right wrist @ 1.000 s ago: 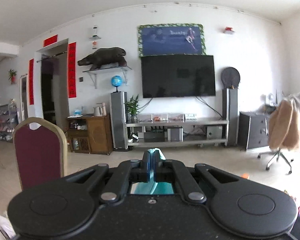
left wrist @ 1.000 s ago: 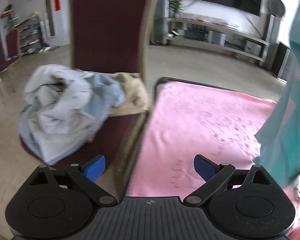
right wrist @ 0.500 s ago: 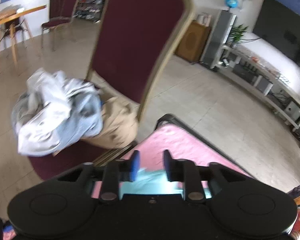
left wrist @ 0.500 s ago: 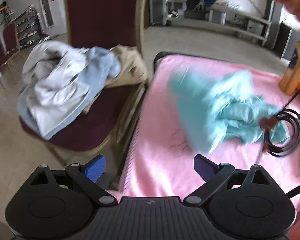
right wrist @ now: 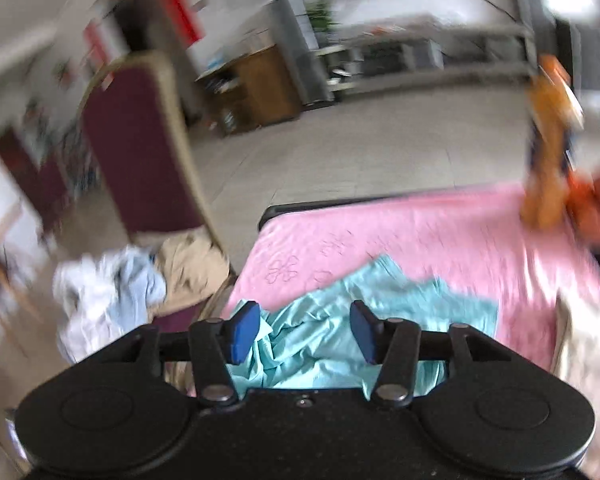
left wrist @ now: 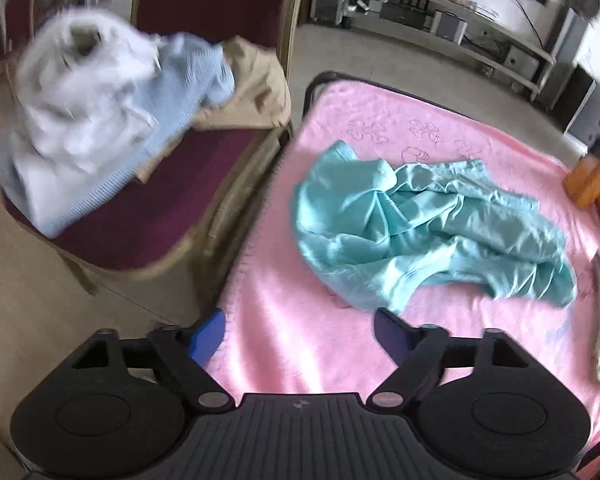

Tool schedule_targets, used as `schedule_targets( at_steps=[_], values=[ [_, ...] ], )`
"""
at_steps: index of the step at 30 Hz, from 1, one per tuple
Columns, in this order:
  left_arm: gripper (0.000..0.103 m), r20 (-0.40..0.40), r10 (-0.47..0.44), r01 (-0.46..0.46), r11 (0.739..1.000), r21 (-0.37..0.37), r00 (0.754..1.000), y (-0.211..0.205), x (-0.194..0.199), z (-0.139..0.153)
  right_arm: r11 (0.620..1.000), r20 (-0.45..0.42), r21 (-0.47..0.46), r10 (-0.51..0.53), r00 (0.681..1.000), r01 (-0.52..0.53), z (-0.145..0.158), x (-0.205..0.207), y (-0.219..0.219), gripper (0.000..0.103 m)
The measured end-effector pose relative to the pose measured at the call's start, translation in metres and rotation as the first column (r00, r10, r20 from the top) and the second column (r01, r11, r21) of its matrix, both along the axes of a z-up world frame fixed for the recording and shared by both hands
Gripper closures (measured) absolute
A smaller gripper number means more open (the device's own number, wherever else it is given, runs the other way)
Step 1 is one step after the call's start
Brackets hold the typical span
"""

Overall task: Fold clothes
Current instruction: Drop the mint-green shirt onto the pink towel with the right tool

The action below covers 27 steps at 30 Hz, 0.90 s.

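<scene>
A crumpled teal garment (left wrist: 428,224) lies loose on the pink blanket (left wrist: 300,320) that covers the table. My left gripper (left wrist: 298,338) is open above the blanket's near left edge, short of the garment, with nothing between its fingers. In the blurred right wrist view the same teal garment (right wrist: 320,336) lies under and just beyond my right gripper (right wrist: 304,334), which is open and holds nothing.
A maroon chair (left wrist: 148,216) stands left of the table with a pile of white, light blue and beige clothes (left wrist: 112,120) on its seat. An orange bottle (left wrist: 592,176) stands at the table's far right. A pale cloth (right wrist: 584,364) lies at the right edge.
The right gripper has opened wide and let go of the teal garment, which now lies settled on the blanket. The right gripper swung down towards the table. The left gripper shifted slightly.
</scene>
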State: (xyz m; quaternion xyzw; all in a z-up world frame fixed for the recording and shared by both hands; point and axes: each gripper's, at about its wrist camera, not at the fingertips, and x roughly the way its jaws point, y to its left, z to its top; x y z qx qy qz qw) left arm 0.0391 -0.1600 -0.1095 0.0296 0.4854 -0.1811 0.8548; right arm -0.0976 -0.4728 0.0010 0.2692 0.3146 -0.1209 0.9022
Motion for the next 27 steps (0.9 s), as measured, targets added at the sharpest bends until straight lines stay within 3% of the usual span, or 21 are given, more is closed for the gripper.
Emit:
schedule_targets(
  at_steps=[2, 4, 11, 15, 17, 19, 22, 27],
  values=[
    [0.051, -0.054, 0.043, -0.046, 0.998, -0.046, 0.998, -0.005, 0.014, -0.013, 0.995, 0.028, 0.082, -0.054, 0.998, 0.051, -0.024, -0.019, -0.020, 0.068],
    [0.054, -0.090, 0.075, -0.083, 0.993, -0.086, 0.993, -0.010, 0.026, -0.023, 0.987, 0.036, 0.141, -0.085, 0.996, 0.079, -0.048, -0.027, -0.035, 0.069],
    [0.053, -0.101, 0.116, -0.131, 0.980, -0.151, 0.988, -0.025, 0.056, -0.048, 0.951, 0.026, 0.254, -0.188, 0.982, 0.175, -0.138, -0.029, -0.080, 0.069],
    [0.052, -0.073, 0.119, -0.132, 0.971, -0.200, 0.990, -0.019, 0.057, -0.060, 0.890, -0.028, 0.385, -0.254, 0.967, 0.245, -0.190, -0.032, -0.098, 0.068],
    [0.052, -0.084, 0.132, -0.148, 0.964, -0.220, 0.988, -0.015, 0.059, -0.065, 0.858, -0.098, 0.408, -0.298, 0.949, 0.312, -0.204, -0.030, -0.103, 0.069],
    [0.052, -0.104, 0.147, -0.168, 0.960, -0.223, 0.984, -0.014, 0.061, -0.069, 0.851, -0.121, 0.412, -0.304, 0.945, 0.326, -0.212, -0.026, -0.106, 0.072],
    [0.042, -0.132, 0.167, -0.193, 0.957, -0.217, 0.977, -0.012, 0.066, -0.074, 0.836, -0.137, 0.450, -0.281, 0.950, 0.313, -0.223, -0.016, -0.105, 0.072],
    [0.035, -0.180, 0.225, -0.267, 0.928, -0.261, 0.958, -0.001, 0.079, -0.079, 0.846, -0.151, 0.424, -0.286, 0.946, 0.323, -0.230, -0.008, -0.101, 0.071]
  ],
)
